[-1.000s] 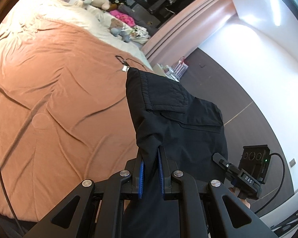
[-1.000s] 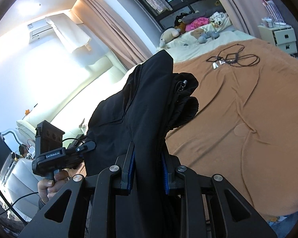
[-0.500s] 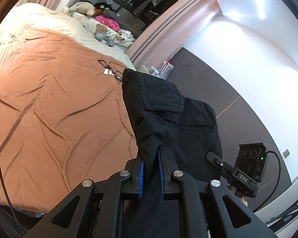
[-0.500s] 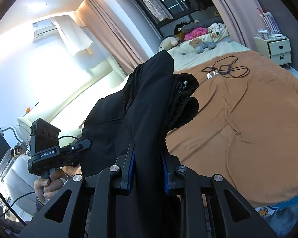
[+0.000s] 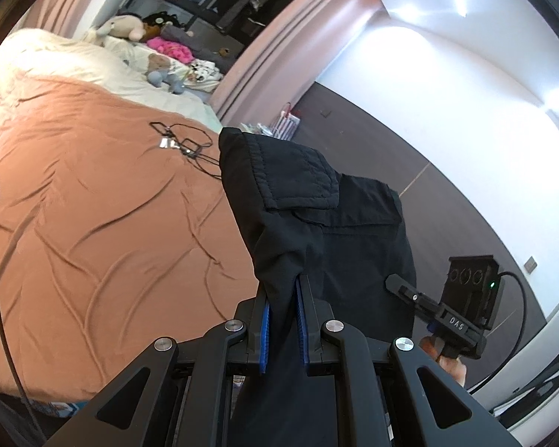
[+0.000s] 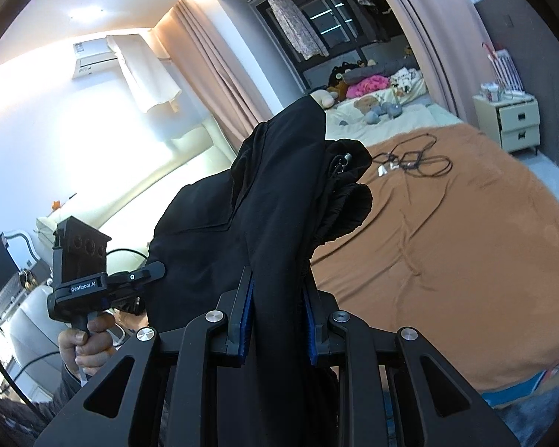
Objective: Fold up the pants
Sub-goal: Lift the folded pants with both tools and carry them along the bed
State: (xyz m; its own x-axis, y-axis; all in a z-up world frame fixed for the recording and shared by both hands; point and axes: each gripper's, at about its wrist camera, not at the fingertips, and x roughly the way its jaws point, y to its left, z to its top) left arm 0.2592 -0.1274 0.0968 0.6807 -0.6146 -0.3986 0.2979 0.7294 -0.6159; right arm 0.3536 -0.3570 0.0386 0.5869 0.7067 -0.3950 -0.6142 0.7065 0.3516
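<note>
Bedroom, big bed with wrinkled orange-brown blanket, cream bedding and stuffed toys at far end, pink curtains, dark window behind. Black cables lie loose on the blanket, well ahead of both grippers. Cream nightstand far right of the right gripper, wall AC unit up to its left.

Left gripper points slightly downward over the bed edge, blue pads clamped on a fold of the black pants; fabric rises ahead of the fingers, waistband end up. Right gripper same tilt, jaws pinched on a thicker bunch of the pants, cloth humped above the fingers, bunched end drooping to the right. Pants held in the air between the two grippers, off the blanket. Each view shows the other gripper beside the cloth; a hand grips the left one's handle.
</note>
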